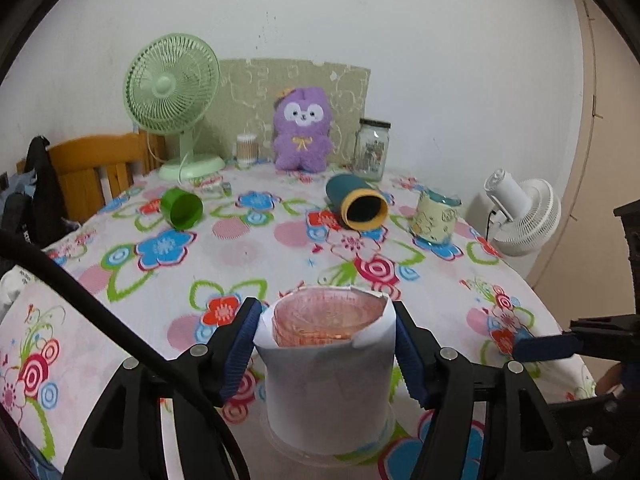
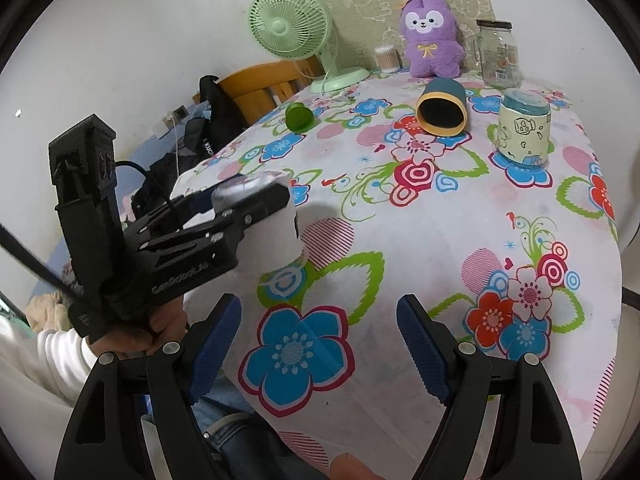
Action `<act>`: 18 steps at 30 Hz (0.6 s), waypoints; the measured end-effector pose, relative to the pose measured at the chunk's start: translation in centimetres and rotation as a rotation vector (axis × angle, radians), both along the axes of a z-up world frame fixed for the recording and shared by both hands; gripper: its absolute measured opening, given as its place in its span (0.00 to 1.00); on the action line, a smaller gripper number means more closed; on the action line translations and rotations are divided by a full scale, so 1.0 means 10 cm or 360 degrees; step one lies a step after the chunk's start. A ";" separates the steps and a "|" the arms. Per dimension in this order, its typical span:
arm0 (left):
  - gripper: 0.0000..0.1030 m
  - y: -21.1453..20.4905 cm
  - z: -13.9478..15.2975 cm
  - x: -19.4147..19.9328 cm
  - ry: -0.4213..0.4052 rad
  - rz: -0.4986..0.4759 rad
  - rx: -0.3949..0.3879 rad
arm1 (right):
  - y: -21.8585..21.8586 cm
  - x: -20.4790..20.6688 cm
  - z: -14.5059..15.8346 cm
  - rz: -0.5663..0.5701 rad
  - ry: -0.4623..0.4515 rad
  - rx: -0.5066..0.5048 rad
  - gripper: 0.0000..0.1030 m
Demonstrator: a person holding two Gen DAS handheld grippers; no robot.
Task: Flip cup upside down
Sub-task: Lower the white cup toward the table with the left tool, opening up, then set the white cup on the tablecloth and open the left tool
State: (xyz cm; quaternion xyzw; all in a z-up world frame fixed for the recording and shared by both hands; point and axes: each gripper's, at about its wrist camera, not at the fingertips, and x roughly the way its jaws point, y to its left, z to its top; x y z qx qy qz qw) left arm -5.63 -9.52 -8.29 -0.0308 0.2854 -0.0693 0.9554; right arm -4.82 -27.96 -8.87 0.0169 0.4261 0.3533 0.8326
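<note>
My left camera sits low at the table's (image 1: 248, 256) near edge, close behind a paper-wrapped cup (image 1: 328, 368), facing the far wall. My right camera looks from higher and further right. Both share the flowered table and green fan (image 1: 172, 80).

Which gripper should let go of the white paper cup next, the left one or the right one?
Left. The left gripper has its jaws on both sides of the white paper cup, which stands upside down on the tablecloth. The right gripper is open and empty.
</note>
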 end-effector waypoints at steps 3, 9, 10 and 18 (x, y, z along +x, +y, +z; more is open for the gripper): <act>0.77 -0.01 0.02 -0.04 0.0020 -0.0005 -0.0002 | 0.01 -0.02 0.01 0.0013 -0.0013 -0.0004 0.80; 0.88 0.01 0.11 -0.08 0.0048 -0.0007 -0.0015 | 0.04 -0.06 0.04 0.0033 -0.0040 -0.0015 0.80; 0.89 0.02 0.13 -0.09 0.0055 -0.0009 -0.0021 | 0.04 -0.07 0.04 0.0034 -0.0046 -0.0017 0.80; 0.91 0.09 0.28 -0.13 0.0079 0.0012 -0.0040 | 0.12 -0.12 0.14 0.0060 -0.0133 -0.0036 0.87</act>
